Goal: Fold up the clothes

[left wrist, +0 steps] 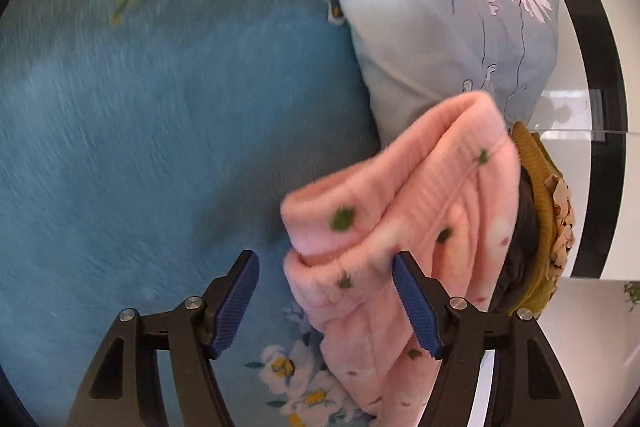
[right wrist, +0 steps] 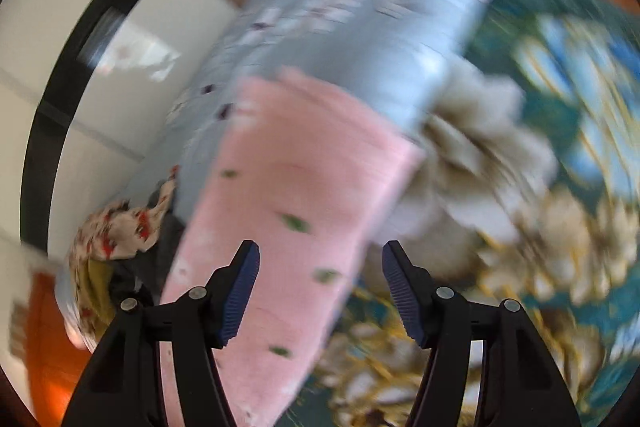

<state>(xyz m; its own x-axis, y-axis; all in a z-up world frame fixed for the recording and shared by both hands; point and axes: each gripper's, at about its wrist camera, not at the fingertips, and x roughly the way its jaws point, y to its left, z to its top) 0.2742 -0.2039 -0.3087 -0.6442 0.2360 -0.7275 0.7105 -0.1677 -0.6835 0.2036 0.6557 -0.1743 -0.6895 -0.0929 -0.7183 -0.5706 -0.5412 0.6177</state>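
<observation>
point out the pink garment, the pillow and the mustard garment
pink garment (left wrist: 404, 211), left wrist view, folded upper edge
pillow (left wrist: 432, 39), left wrist view, pale blue face
mustard garment (left wrist: 540, 187), left wrist view, ribbed edge

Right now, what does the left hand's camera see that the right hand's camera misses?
Only the left view shows the flat blue stretch of the bedspread and the garment's rolled cuffs.

Only the right view shows the fluffy beige cloth and an orange surface low at its left edge.

Both share the pink garment, the pale blue floral pillow, and open jaws: left gripper, right gripper.
</observation>
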